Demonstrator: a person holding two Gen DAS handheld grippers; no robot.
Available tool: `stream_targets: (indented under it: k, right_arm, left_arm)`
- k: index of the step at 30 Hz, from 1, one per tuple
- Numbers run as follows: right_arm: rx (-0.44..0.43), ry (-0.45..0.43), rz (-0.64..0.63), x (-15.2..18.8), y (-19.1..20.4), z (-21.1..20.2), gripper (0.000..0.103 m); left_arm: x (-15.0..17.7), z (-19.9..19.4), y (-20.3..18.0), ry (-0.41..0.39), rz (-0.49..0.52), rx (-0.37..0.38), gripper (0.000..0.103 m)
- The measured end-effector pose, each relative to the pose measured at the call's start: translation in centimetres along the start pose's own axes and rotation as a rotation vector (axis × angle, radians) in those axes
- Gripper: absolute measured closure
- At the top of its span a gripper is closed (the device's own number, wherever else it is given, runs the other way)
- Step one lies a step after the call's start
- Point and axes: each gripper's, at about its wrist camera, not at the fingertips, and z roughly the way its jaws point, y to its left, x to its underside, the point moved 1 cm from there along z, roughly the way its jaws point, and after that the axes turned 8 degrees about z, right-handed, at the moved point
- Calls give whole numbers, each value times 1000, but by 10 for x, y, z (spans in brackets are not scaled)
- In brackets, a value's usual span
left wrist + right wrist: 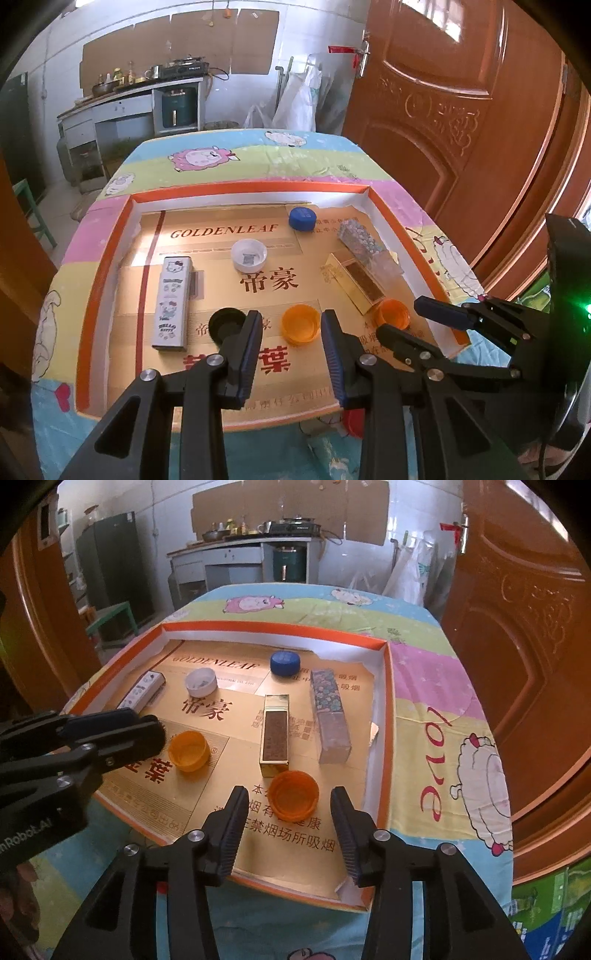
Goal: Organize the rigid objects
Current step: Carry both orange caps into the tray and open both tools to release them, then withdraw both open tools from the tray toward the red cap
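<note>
- Left claw (291,332): two matte black angular arms with triangular cut-outs, ending in fingers (248,354) lined with ribbed dark blue pads.
- Round silver screw heads sit at the linkage joints behind each finger.
- Right claw (290,816): same black frame, same ribbed blue-black pads (232,834), and silver screws behind them.
- Seen from the right wrist view, the left claw's black body carries white lettering reading "nRobot.AI", cut off at the frame edge.

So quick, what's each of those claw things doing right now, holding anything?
Left gripper: open, holding nothing; an orange cap lies just ahead of it.
Right gripper: open, holding nothing; another orange cap lies just ahead.
</note>
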Motion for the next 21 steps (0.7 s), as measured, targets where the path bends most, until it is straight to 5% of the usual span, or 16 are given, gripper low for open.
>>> stream_targets:
  k: [21]
  right_arm:
    - [-30,-69,59,31,3,-58,55]
  left_arm:
    - [29,-52,-7,-58,-20,3,70]
